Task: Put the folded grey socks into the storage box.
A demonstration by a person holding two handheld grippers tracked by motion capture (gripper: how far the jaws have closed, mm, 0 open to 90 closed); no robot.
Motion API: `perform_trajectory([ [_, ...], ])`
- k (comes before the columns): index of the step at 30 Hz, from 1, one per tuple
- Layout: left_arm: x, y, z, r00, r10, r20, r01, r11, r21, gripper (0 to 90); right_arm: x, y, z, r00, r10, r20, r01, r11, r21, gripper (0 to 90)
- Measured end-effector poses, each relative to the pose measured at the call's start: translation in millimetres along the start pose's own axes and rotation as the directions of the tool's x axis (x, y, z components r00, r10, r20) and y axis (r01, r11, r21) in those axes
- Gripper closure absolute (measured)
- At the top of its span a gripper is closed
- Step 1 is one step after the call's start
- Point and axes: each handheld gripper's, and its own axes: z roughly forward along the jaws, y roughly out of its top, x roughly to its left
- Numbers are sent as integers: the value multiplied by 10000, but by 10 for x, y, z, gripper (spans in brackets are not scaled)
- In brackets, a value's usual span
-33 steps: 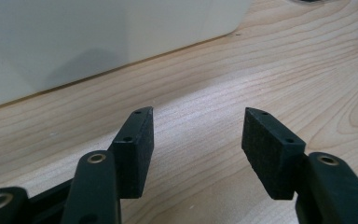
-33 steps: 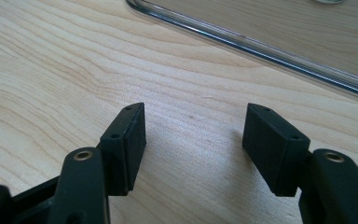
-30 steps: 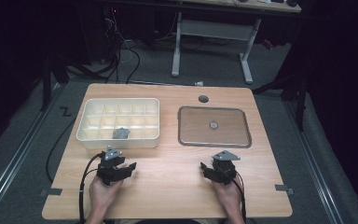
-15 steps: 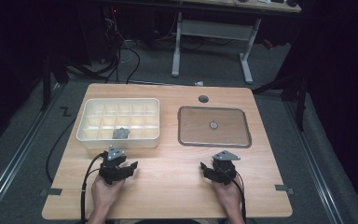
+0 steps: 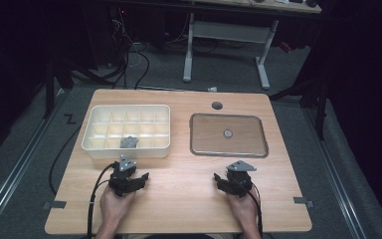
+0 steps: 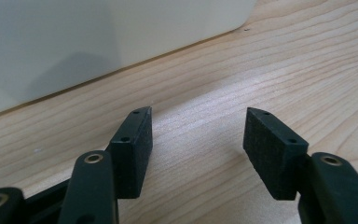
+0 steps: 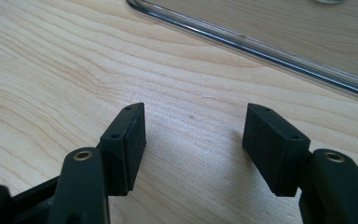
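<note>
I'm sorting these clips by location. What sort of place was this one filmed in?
Probably a lab or workshop set up for recording handling tasks. A bare wooden table stands on grey floor with loose cables behind it, and a second desk frame beyond. A person holds the left gripper and right gripper.

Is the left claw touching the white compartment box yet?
Apart. In the left gripper view, bare table lies between the open left claw and the white compartment box.

I see a pale wood-grain table (image 5: pixel 179 199) bearing a cream compartment box (image 5: pixel 127 128) that holds a small grey object (image 5: pixel 128 142). My left gripper (image 5: pixel 129 180) and right gripper (image 5: pixel 231 180) are black, each topped by a grey plate. The tray (image 5: pixel 229 150) shows a silvery rim and brown floor.
</note>
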Motion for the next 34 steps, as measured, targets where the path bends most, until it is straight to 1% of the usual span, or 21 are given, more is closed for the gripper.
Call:
perform_trajectory([
  [4,-13,-1,14,9999,95,-104,-95,9999,-59,420,-2,0,0,10000,-23,-1,23,10000,-4,396],
  [9,-55,-9,37,9979,547,-348,-550,9985,-75,398,-2,0,1,10000,-26,-1,26,10000,-6,397],
  [15,-50,-16,55,9975,660,-233,-665,9976,-210,367,-1,0,1,10000,-30,-7,30,10000,-4,396],
  [17,-51,-29,60,9977,634,-220,-641,9974,-336,355,-1,0,1,10000,-33,-8,33,10000,-4,397],
  [34,-51,-32,58,9980,578,-251,-587,9976,-355,350,-2,0,0,10000,-23,-8,23,10000,-1,396],
])
